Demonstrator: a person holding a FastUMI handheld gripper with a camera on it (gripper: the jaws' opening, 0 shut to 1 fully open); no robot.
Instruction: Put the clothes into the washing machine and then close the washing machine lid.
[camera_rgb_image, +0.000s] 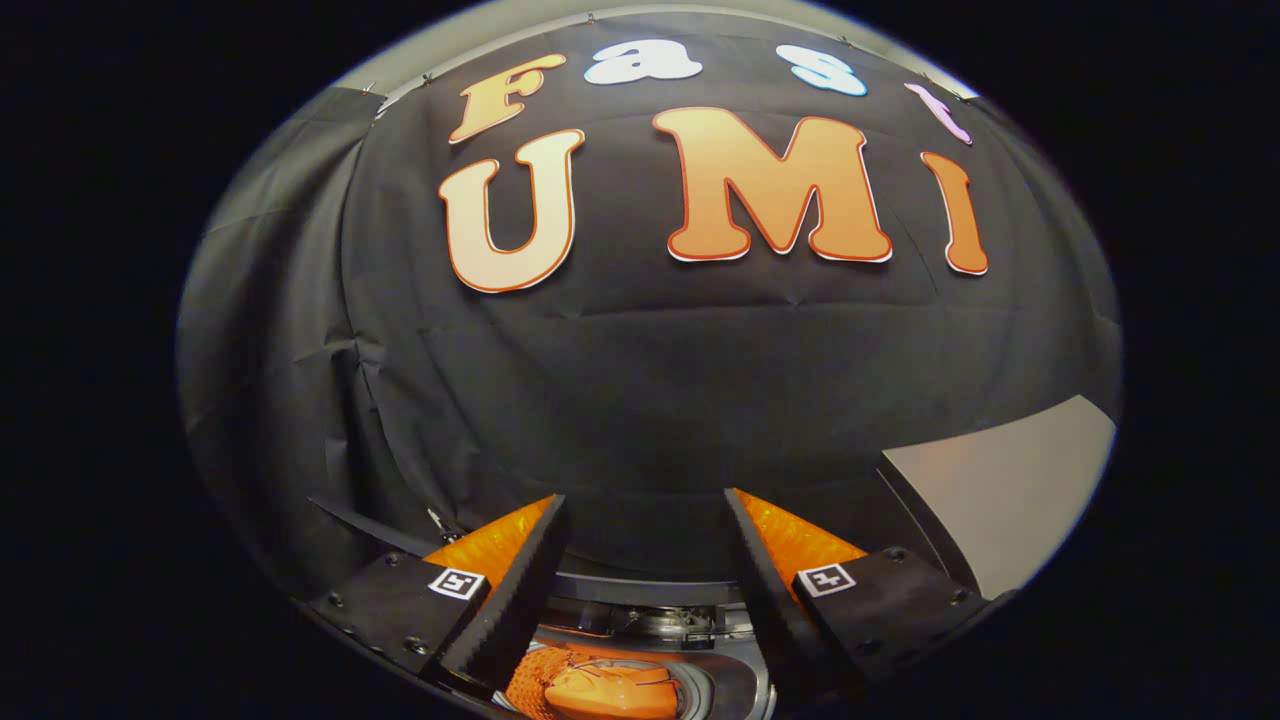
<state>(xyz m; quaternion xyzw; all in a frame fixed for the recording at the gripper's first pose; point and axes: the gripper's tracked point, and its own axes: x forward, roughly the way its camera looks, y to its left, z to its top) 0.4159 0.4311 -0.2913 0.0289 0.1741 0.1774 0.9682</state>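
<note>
We see our gripper (640, 560) released, its fingers spread wide with nothing between them. Below and between the fingers, the orange clothes (590, 685) lie inside the washing machine (730, 670) drum. The raised lid (1000, 490) stands to the right.

Tool (645, 545) fingers spread over the round washing machine drum (720, 672) (orange mesh cloth (590, 685) inside); raised grey lid (1000, 490) flanks it.
</note>
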